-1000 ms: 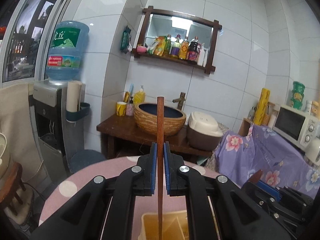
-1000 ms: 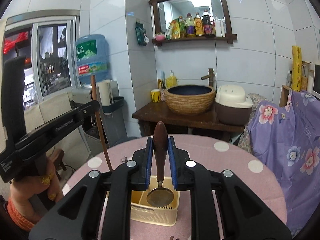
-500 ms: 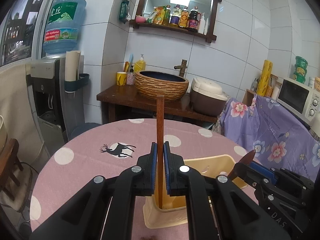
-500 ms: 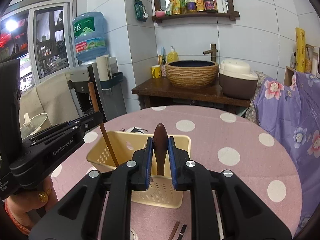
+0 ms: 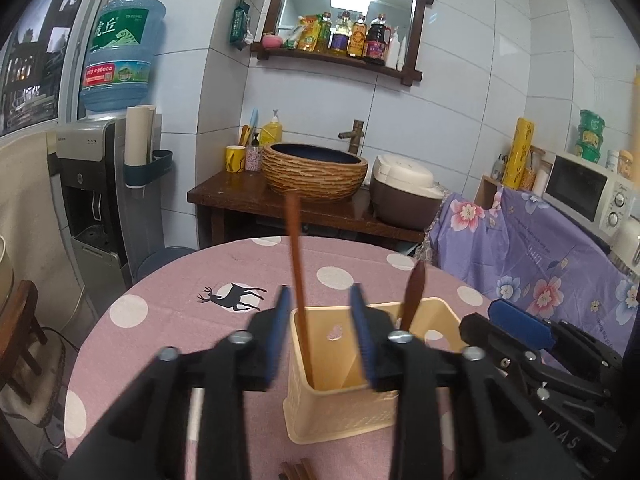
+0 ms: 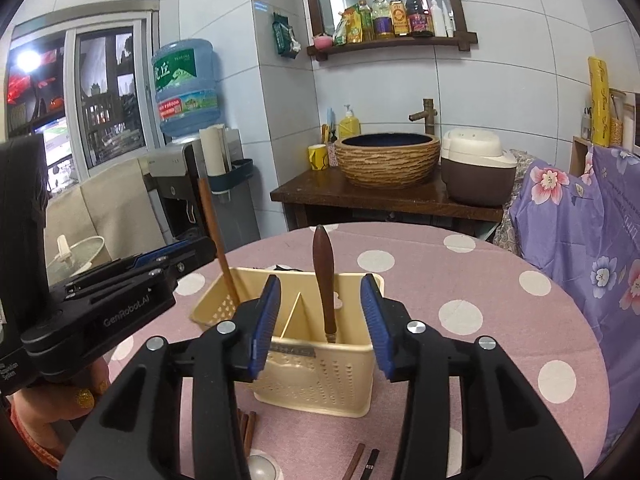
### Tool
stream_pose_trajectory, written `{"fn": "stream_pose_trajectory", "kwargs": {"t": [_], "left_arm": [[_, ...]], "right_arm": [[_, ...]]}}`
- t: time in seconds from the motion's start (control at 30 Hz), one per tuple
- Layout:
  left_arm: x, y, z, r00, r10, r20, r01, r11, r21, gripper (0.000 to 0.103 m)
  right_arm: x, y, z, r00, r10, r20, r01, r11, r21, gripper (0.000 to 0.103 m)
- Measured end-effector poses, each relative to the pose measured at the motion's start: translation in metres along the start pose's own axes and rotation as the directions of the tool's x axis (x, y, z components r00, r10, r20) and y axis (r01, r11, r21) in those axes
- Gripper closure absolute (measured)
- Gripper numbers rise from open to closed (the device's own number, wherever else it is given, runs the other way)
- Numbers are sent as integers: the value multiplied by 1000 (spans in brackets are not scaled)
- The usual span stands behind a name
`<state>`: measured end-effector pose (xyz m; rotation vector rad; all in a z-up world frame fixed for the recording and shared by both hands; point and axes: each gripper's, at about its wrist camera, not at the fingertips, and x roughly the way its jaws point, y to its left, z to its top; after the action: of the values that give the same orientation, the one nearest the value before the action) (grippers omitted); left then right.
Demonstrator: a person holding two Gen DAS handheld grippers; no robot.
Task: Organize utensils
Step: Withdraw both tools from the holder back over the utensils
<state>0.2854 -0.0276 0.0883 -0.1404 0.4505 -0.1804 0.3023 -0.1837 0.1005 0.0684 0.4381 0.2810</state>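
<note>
A cream plastic utensil basket (image 5: 340,412) (image 6: 316,376) stands on the pink dotted tablecloth (image 6: 460,280). My left gripper (image 5: 319,296) hangs over its left compartment with jaws opening. A brown wooden chopstick (image 5: 298,272) stands in that compartment between the pads, leaning left and touching neither. My right gripper (image 6: 322,284) is over the right compartment, jaws also opening. A spoon with a dark wooden handle (image 6: 325,276) stands free between its pads, bowl down inside the basket. The right wrist view also shows the left gripper (image 6: 192,252) and the chopstick (image 6: 218,248).
Loose brown chopsticks (image 6: 246,428) and further sticks (image 6: 360,460) lie on the cloth in front of the basket, beside a small white round object (image 6: 260,468). A person's hand (image 6: 60,404) holds the left gripper. A purple floral cover (image 6: 592,240) borders the table's right side.
Both grippers sank toward the basket, then their jaws parted. The chopstick and the spoon were let go and now stand in the basket.
</note>
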Motion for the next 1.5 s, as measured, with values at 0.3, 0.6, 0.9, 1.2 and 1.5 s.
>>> {"fn": "stream_pose_trajectory", "kwargs": {"t": [0.3, 0.6, 0.9, 1.2, 1.5], "left_arm": [[-52, 14, -52, 998, 11, -65, -11, 1000, -3, 17], [-71, 35, -123, 976, 122, -179, -120, 992, 26, 16], [-68, 48, -167, 945, 139, -296, -141, 990, 14, 30], [-61, 44, -181, 930, 105, -352, -109, 994, 10, 54], [-61, 38, -183, 929, 95, -358, -95, 995, 16, 54]], "right_arm": [[-60, -14, -46, 997, -76, -32, 75, 997, -16, 40], [-78, -39, -130, 972, -166, -164, 170, 985, 15, 40], [-79, -47, -178, 947, -188, -260, 207, 977, 48, 40], [-60, -41, -187, 928, -165, -333, 191, 980, 46, 52], [-41, -27, -185, 918, -156, -365, 189, 980, 56, 52]]}}
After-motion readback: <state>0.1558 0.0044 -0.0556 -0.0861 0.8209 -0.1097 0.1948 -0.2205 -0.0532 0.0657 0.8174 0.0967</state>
